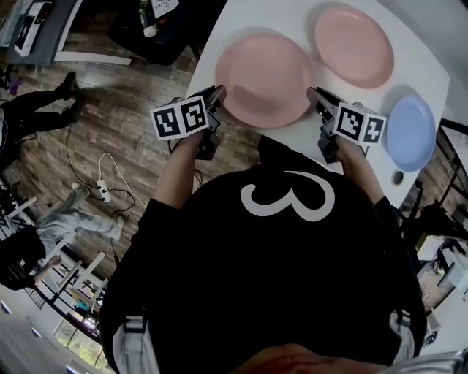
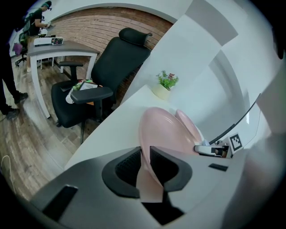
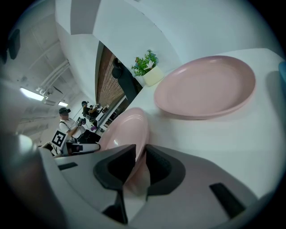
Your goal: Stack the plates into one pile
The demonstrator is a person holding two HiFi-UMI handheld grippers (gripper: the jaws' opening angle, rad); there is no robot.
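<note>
Jaws on the left gripper (image 2: 145,162) are pinched in narrow on the rim of the near pink plate (image 1: 265,79), with the pads pressed on both faces of the lip. Same deal on the right gripper (image 3: 139,164), which is clamped on the opposite rim of that plate. So the plate is held from two sides, close to the front edge of the table (image 1: 245,22). Whether it's already lifted or just resting can't be told.

Stuff that could go wrong, as a guess:
- Only a thin, smooth lip is gripped on each side. If one side gets raised faster, the plate could be pivoted in the pads and dropped.
- If the grippers are drawn apart or squeezed toward each other, a rim could be popped out.
- The far pink plate (image 1: 354,45) sits just beside the held one, so its rim could be clipped if the carry is kept too low, or the landing could be left off-centre.
- The blue plate (image 1: 411,133) lies near the right gripper and close to the table's right edge. It could be nudged off by a wide swing.

Room-wise, bare tabletop is seen on the left side, the potted plant (image 2: 166,85) is well apart at the far end, and the office chair (image 2: 111,67) is off the table altogether.
</note>
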